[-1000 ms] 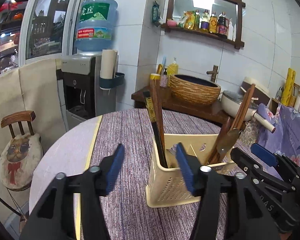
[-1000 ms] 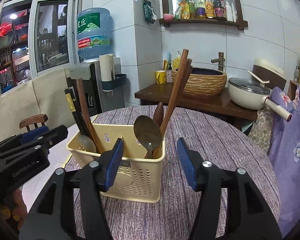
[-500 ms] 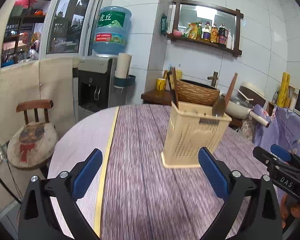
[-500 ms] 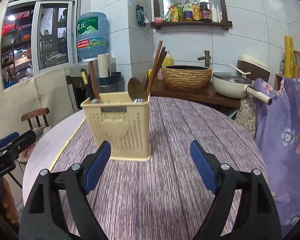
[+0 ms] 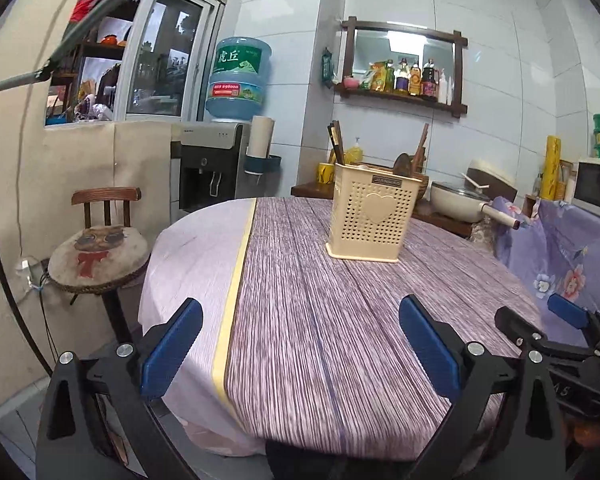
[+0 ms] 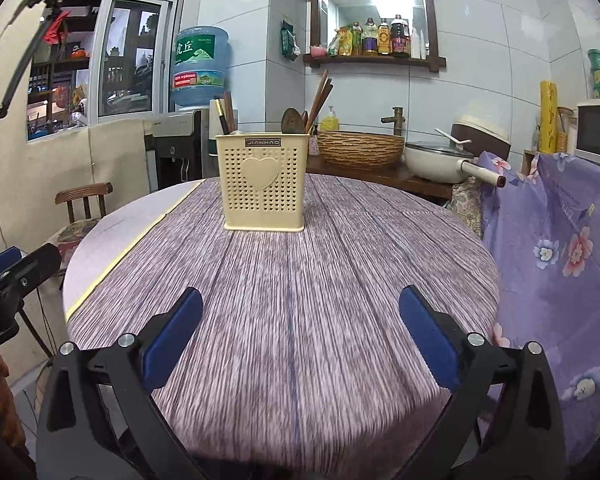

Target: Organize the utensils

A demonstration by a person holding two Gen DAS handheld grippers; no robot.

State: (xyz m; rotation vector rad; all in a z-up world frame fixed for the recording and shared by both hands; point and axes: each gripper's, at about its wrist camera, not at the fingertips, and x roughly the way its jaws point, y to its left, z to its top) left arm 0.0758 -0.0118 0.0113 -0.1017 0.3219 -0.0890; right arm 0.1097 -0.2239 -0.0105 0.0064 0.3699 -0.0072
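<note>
A cream perforated utensil holder [image 5: 370, 216] [image 6: 262, 188] with a heart on its front stands upright on the round table's purple striped cloth [image 6: 300, 280]. Dark chopsticks [image 6: 224, 114], a wooden spoon [image 6: 293, 120] and brown chopsticks [image 6: 320, 96] stick up out of it. My left gripper [image 5: 300, 312] hangs wide open over the table's near edge, well back from the holder, with nothing between its fingers. My right gripper [image 6: 300, 304] is beside it on the right, its jaws still opening and empty. Each gripper shows at the edge of the other's view.
A wooden chair [image 5: 100, 248] with a cushion stands left of the table. Behind it is a water dispenser [image 5: 208, 168]. A side counter at the back holds a woven basin [image 6: 360, 148] and a white pan [image 6: 440, 160]. Purple floral fabric [image 6: 560, 240] hangs at the right.
Both grippers have drawn back from the holder toward the table's near edge and dropped lower. Their jaws have spread from part open to wide. The holder now looks small and far.
</note>
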